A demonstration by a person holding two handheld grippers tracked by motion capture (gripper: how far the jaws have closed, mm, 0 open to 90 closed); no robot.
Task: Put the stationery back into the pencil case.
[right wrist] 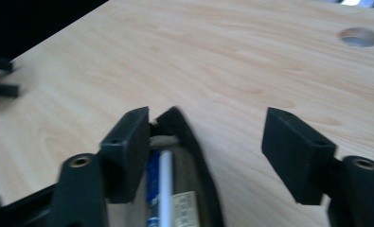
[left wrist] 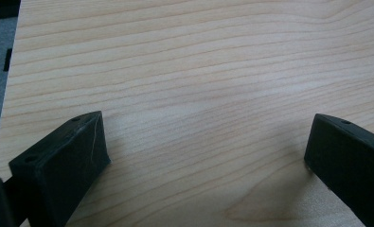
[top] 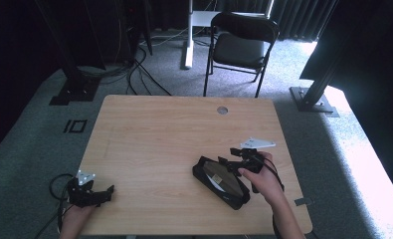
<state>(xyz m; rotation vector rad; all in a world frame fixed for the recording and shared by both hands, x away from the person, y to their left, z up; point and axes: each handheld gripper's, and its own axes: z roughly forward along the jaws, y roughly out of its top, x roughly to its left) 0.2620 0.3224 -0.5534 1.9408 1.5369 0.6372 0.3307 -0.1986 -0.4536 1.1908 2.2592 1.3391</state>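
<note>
Black pouch [top: 221,181] on table [top: 159,134], right gripper [top: 234,160] fingers spread over it, left gripper [top: 107,191] fingers spread.

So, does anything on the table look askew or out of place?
Only small things. The black case lies diagonally to the table edges and is open, with a white pen inside. The right gripper, open, has one jaw over the case's opening. The left gripper, open, rests on bare wood.
</note>
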